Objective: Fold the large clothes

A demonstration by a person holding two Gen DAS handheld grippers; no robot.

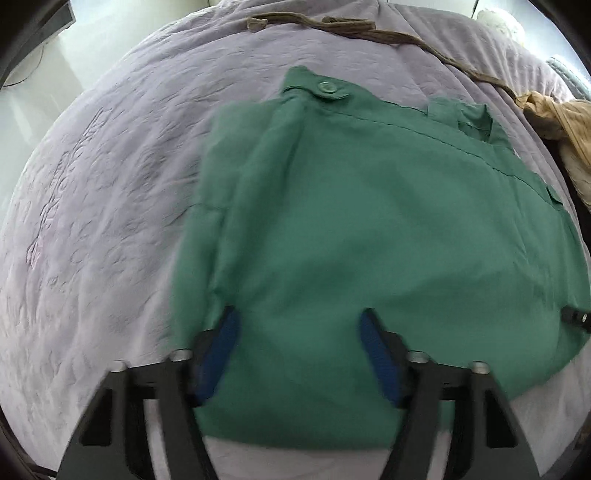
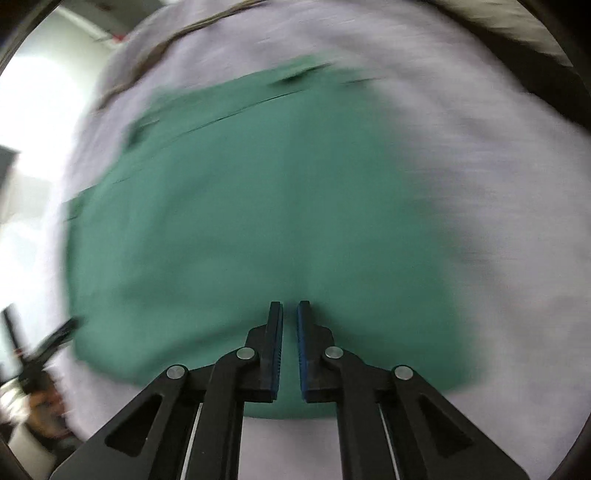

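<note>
Left fingers: the left gripper [image 1: 297, 321] is held spread wide over the near edge of the green garment [image 1: 369, 236], with nothing seen pinched between the blue pads [image 1: 376, 354]; the spread is judged to suit pressing the cloth flat or a fresh grab.
Right fingers: the right gripper [image 2: 290, 314] is nearly closed, a narrow gap left between the pads [image 2: 303, 350]; whether cloth is caught there cannot be told, as the view is blurred.
Garment: one green garment [image 2: 258, 221] is laid flat in a folded block near the near edge of the bed cover [image 1: 110, 221], button [image 1: 325, 88] and waistband toward the far edge, likely kept so for the next fold.
Count: two grippers, one green garment, one button seen.
Other things: one brown strap [image 1: 332, 27] is stretched along the far edge; one tan cloth [image 1: 557, 122] is bunched at the far right corner.
</note>
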